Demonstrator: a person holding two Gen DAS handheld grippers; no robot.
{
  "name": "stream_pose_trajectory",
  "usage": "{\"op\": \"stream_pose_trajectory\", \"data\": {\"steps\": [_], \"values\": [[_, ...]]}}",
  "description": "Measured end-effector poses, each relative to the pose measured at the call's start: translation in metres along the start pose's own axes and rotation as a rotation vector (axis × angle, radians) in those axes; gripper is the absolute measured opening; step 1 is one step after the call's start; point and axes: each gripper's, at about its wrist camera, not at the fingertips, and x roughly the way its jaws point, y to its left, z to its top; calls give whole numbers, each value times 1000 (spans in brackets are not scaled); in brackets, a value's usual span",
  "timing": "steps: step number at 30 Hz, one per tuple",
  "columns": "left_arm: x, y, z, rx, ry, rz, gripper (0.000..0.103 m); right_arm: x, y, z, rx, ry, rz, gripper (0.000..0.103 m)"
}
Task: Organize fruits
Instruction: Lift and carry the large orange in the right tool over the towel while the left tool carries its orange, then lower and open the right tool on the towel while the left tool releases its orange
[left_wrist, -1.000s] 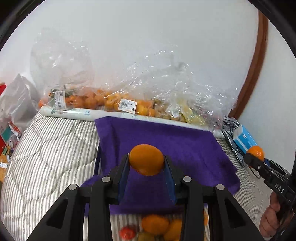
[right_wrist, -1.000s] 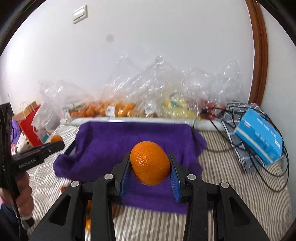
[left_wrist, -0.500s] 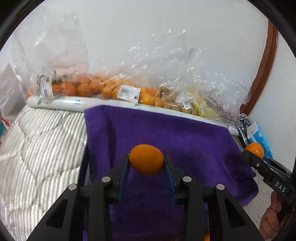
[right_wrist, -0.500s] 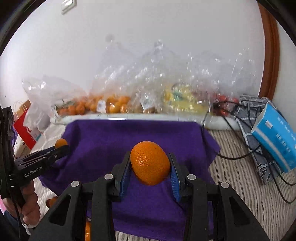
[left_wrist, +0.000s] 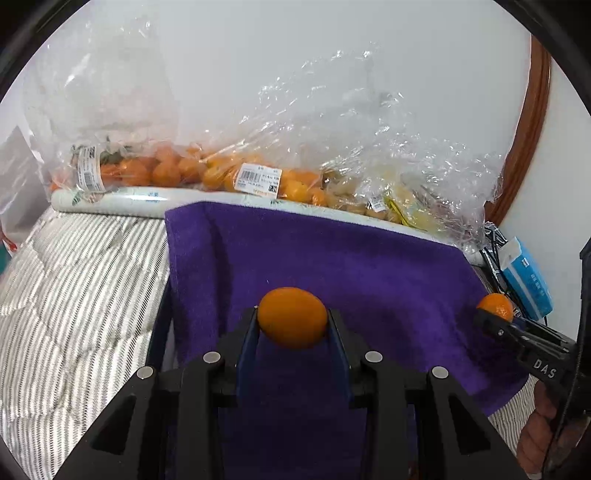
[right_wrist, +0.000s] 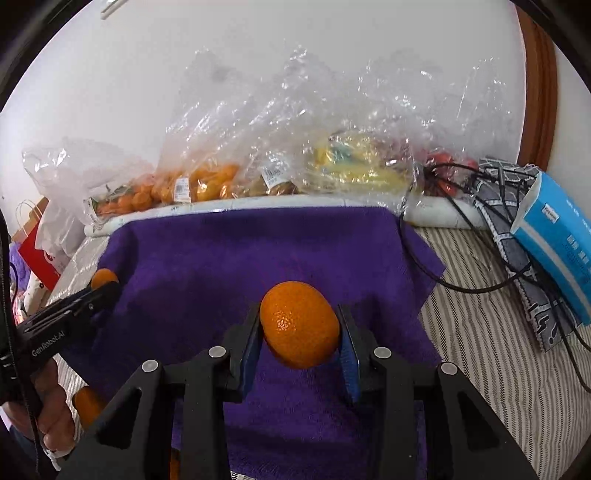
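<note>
Left wrist view first: the left claw (left_wrist: 292, 325) is clenched on a mandarin (left_wrist: 292, 317), one fruit, carried above the purple towel (left_wrist: 332, 266) spread over the striped bed (left_wrist: 81, 280). Along the wall sit clear plastic bags of fruit (left_wrist: 229, 177), orange ones at the left and yellowish ones further right, too many and too crumpled to count. Swing to the right wrist view and it's the same story: the right claw (right_wrist: 300, 332) grips a second mandarin (right_wrist: 300, 325) between its blue pads (right_wrist: 349, 354), also over the towel, with a blue tissue box (right_wrist: 557, 243) and black cables (right_wrist: 461, 236) off to the right. So that's two claws and two mandarins in the air, one apiece. The towel itself shows no fruit set down on it yet, which reads as an early stage: both mandarins need placing, and at least one loose orange fruit (right_wrist: 86, 404) waits on the bed near the left hand (right_wrist: 51, 413). The bagged fruit looks untouched, so plenty seems left.
</note>
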Motion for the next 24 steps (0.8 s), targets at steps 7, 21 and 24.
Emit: {"op": "stream_pose_trajectory", "data": {"steps": [7,21,24], "values": [[11,0,-4,2,51,8,35,9,2,-2,-12,21,-14,38],[14,0,-4,-7,80,-1,38,18,9,-5,-38,55,-12,39],[8,-1,-3,-13,60,-20,50,14,12,-5,-49,45,-15,45]]}}
